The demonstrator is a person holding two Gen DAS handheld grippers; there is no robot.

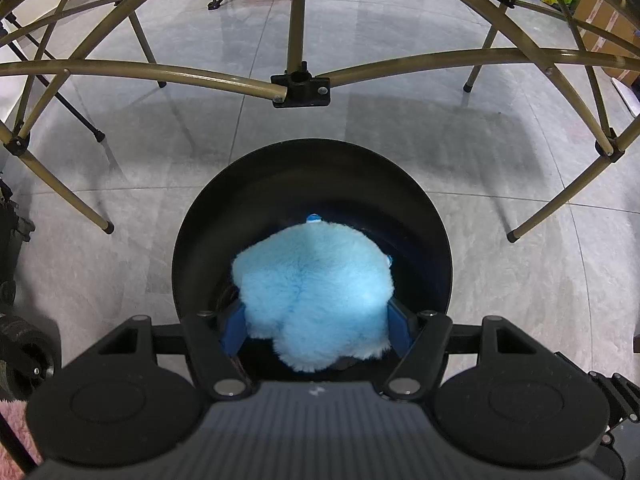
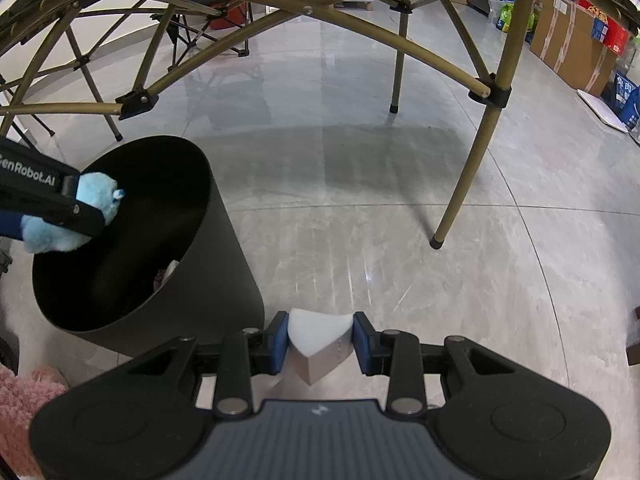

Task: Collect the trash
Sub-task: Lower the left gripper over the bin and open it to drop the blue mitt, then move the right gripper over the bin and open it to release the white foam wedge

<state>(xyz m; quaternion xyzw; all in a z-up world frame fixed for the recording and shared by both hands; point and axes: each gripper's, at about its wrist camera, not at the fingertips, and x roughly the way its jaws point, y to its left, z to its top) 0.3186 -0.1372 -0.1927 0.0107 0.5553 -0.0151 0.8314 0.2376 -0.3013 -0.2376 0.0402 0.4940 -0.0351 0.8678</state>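
A fluffy light-blue plush toy (image 1: 314,294) hangs directly over the mouth of a round black bin (image 1: 208,216), squeezed between the blue pads of my left gripper (image 1: 316,326). The right wrist view shows that toy (image 2: 94,200) and the left gripper (image 2: 86,204) above the bin's (image 2: 224,280) open top, at the left. My right gripper (image 2: 321,342) is shut on a white and grey folded wedge-shaped piece (image 2: 320,340), held over the floor just right of the bin. Some pale scraps (image 2: 166,274) lie inside the bin.
Gold metal legs and crossbars of a folding table (image 1: 296,32) arch over the bin; one foot (image 2: 438,240) stands to the right. A pink fluffy thing (image 2: 28,404) lies at the lower left. Cardboard boxes (image 2: 572,44) and bags line the far right wall. A folding chair (image 2: 200,24) stands behind.
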